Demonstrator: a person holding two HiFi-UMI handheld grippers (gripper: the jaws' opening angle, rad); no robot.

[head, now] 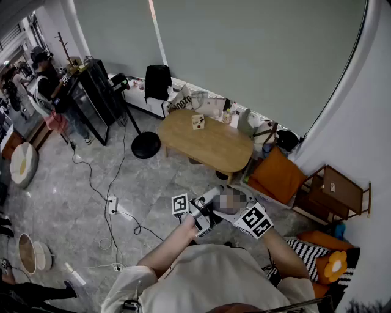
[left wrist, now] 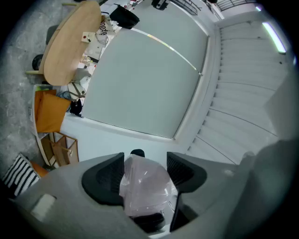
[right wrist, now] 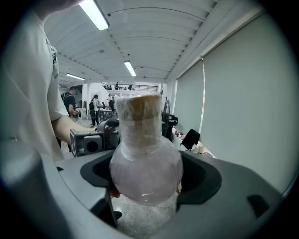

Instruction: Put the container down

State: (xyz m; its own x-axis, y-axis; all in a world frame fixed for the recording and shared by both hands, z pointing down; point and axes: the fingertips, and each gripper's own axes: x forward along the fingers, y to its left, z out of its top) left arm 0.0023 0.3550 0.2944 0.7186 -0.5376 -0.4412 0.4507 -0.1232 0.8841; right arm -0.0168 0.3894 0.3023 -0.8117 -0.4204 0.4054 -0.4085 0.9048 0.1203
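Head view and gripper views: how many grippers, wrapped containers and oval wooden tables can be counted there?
Grippers: 2 (left gripper, right gripper)
Wrapped container: 1
Oval wooden table: 1
Total: 4

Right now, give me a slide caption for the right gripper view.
Film-wrapped round-bellied container gripped between the jaws of the right gripper, neck uppermost.

Open studio hall: oval wooden table, orange cushion, floor cables, strip lights.
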